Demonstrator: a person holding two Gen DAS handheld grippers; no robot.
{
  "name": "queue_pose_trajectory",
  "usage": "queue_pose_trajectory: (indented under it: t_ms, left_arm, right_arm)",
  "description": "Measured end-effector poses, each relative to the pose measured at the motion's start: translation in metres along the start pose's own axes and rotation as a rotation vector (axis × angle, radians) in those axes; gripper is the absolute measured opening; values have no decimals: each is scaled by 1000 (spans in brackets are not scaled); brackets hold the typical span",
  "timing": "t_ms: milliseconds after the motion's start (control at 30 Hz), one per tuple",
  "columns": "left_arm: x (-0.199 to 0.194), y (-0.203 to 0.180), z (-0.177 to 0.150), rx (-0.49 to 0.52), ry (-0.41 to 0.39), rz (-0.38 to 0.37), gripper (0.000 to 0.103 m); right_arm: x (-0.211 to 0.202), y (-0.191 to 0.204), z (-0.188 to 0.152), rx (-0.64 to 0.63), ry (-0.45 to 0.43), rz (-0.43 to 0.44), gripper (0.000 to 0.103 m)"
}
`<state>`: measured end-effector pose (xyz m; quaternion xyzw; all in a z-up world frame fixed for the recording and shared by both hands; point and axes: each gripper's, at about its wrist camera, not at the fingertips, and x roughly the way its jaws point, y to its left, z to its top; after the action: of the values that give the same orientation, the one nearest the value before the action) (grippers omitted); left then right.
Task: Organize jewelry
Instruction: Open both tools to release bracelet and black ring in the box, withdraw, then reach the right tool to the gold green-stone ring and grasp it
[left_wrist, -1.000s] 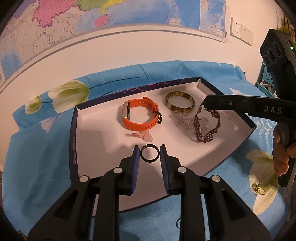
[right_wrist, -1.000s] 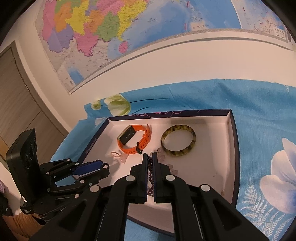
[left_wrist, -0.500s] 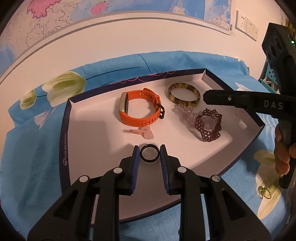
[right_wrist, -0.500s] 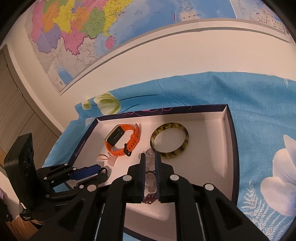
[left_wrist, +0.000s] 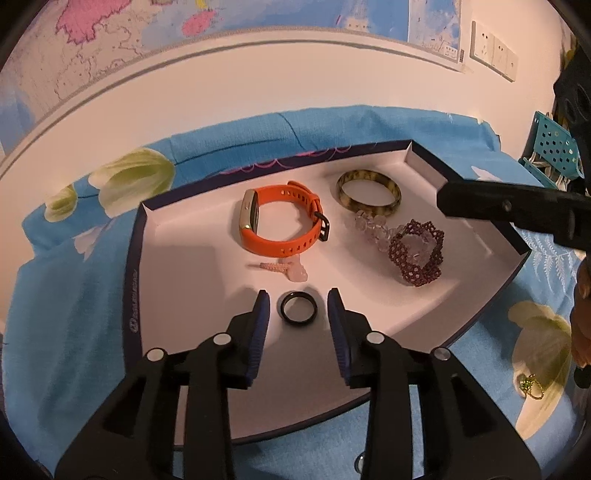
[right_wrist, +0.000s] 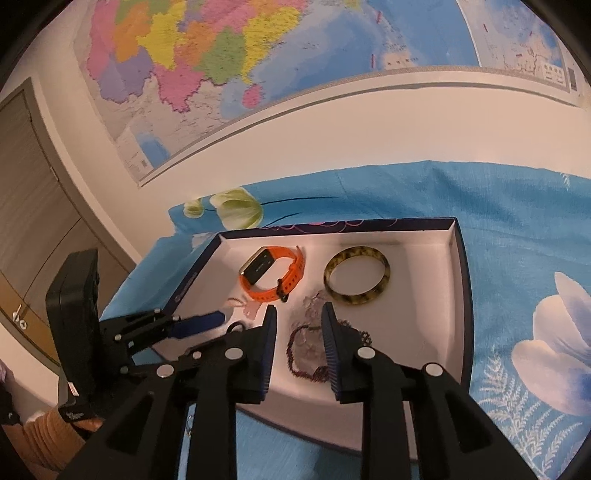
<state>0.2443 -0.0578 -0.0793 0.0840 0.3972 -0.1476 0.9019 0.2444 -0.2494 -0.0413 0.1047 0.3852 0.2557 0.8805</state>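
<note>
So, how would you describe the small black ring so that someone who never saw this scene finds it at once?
Look inside the shallow white tray on the blue floral cloth. Along its near edge, the black ring lies flat between the opening fingers of the left gripper, which do not touch it. It is the smallest plain loop, far smaller than the orange watch and the mottled bangle.

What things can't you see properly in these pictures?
- Small green and gold trinket, left wrist view: too small, near the warped edge, to tell what it is.
- Maroon beaded bracelet, right wrist view: partly behind the right gripper, whose jaws are opening.
- Black ring, right wrist view: mostly behind that gripper's finger.
- Person's hand, left wrist view: cut off by the edge.
</note>
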Motion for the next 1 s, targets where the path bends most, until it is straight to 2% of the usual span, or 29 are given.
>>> queue_pose_trajectory:
  t_ms: [100, 300, 367, 500, 567, 900, 1000]
  left_arm:
    - [-13, -4, 1, 15, -42, 23, 46]
    - [-47, -10, 0, 15, -126, 51, 54]
    - [-57, -11, -1, 12, -149, 61, 57]
    - [-74, -13, -6, 1, -183, 76, 63]
    - [-82, -13, -10, -1, -195, 88, 63]
    - [-104, -17, -24, -14, -222, 80, 65]
    - [-110, -20, -28, -11, -232, 86, 67]
  right_arm:
    - [-7, 5, -6, -13, -4, 3, 27]
    - [-16, 16, -18, -34, -6, 18, 29]
    - [-19, 19, -21, -40, -7, 20, 36]
    - [-25, 24, -27, -52, -7, 26, 37]
    - [-30, 27, -31, -67, -11, 13, 41]
    - [-44, 31, -43, -75, -17, 13, 43]
    - [-50, 32, -51, -74, -21, 9, 47]
